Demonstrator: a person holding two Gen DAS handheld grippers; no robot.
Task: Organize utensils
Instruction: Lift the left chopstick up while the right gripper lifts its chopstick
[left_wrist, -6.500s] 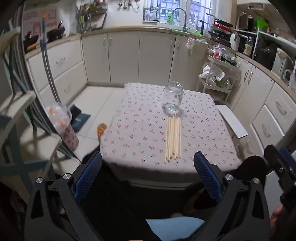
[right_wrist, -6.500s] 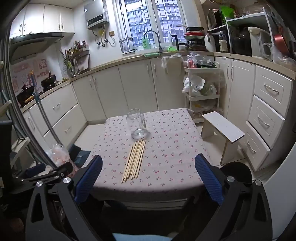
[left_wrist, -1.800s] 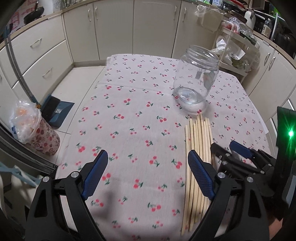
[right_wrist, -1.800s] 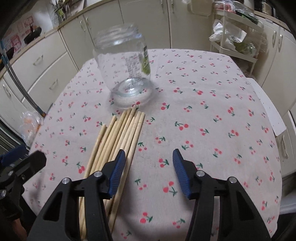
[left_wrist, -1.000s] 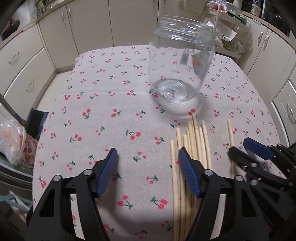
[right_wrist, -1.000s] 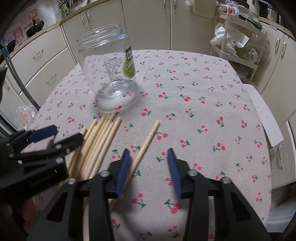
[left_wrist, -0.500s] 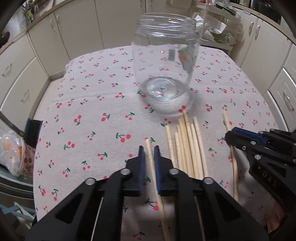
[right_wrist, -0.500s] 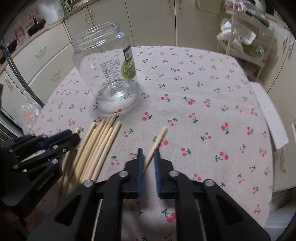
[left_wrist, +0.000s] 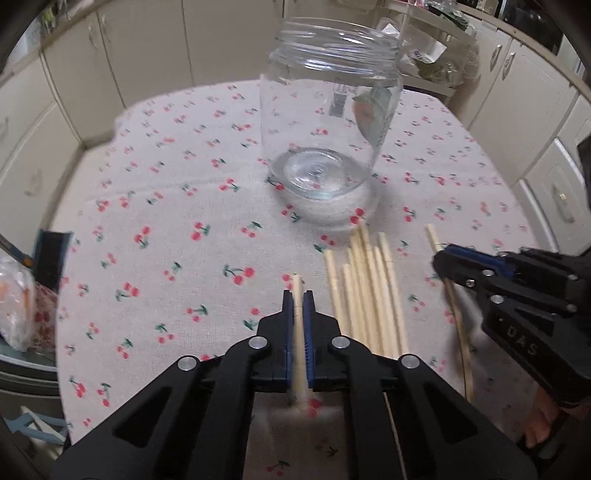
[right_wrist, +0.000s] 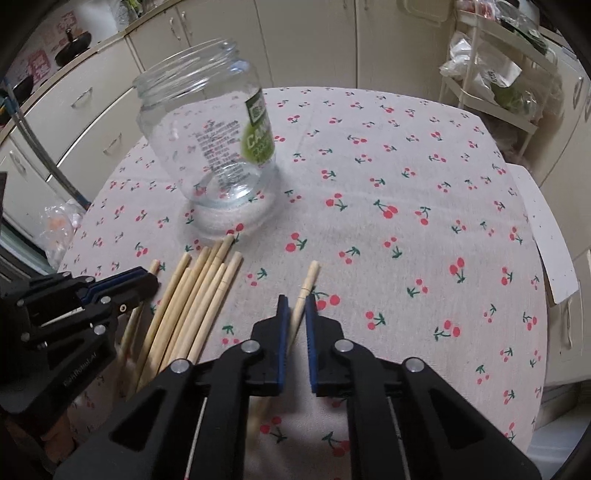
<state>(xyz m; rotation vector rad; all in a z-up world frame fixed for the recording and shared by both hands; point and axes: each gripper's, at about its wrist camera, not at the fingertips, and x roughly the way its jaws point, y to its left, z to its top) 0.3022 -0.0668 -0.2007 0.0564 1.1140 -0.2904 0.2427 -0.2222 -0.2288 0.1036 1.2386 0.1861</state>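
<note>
Chopsticks (left_wrist: 369, 288) now split — one pinched in left gripper (left_wrist: 298, 295), one in right gripper (right_wrist: 294, 301), both jaws newly pressed together. Ready for lifting toward jar (left_wrist: 328, 122) just ahead.

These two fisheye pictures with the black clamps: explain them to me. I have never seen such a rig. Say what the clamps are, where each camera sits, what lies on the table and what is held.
There is no robot here. A person holds a two-finger gripper in each hand, and a camera on each one looks forward along its fingers.

One picture is from the left gripper. It is shut on one chopstick. The right gripper shows at that picture's right edge.

The other picture is from the right gripper. A second chopstick runs between its nearly closed fingers; whether they press it I cannot tell.

On the cherry-print tablecloth stands an upright, open, empty glass jar. Just in front of it lies a bundle of loose chopsticks.
</note>
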